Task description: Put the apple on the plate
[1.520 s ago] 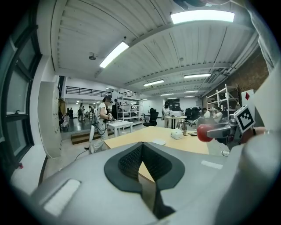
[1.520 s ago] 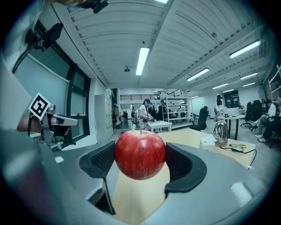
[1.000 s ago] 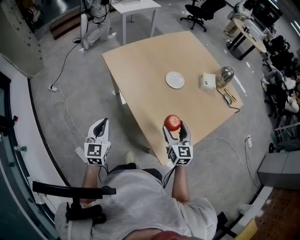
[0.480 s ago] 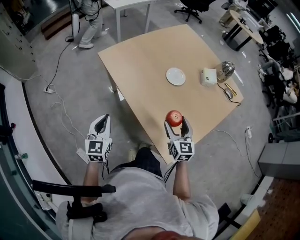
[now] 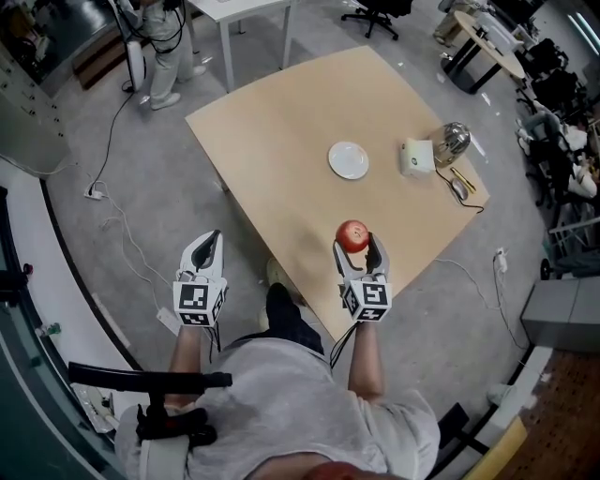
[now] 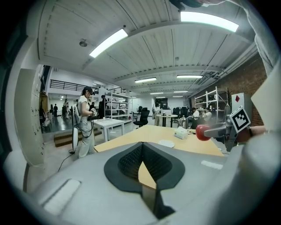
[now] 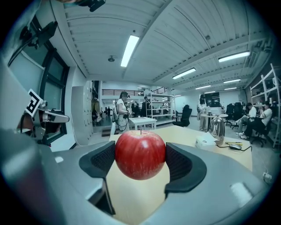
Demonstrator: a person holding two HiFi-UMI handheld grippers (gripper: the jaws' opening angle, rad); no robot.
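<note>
A red apple (image 5: 352, 235) sits between the jaws of my right gripper (image 5: 356, 247), which is shut on it above the near corner of the wooden table (image 5: 281, 122). In the right gripper view the apple (image 7: 140, 154) fills the gap between the black pads (image 7: 181, 163). A small white plate (image 5: 349, 159) lies empty near the table's middle, well beyond the apple. My left gripper (image 5: 204, 251) hangs over the floor left of the table, shut and empty; its view shows the plate (image 6: 166, 143) and the apple (image 6: 202, 132) off to the right.
A white box (image 5: 415, 159), a shiny metal kettle (image 5: 451, 145) and a cabled mouse (image 5: 457, 193) stand on the table to the right of the plate. A person (image 5: 159, 37) stands by a white table (image 5: 234, 9) beyond. Cables run over the floor at left.
Both grippers have moved forward towards the table, the right one carrying the apple from beside the near corner to over it. The person's leg has stepped forward.
</note>
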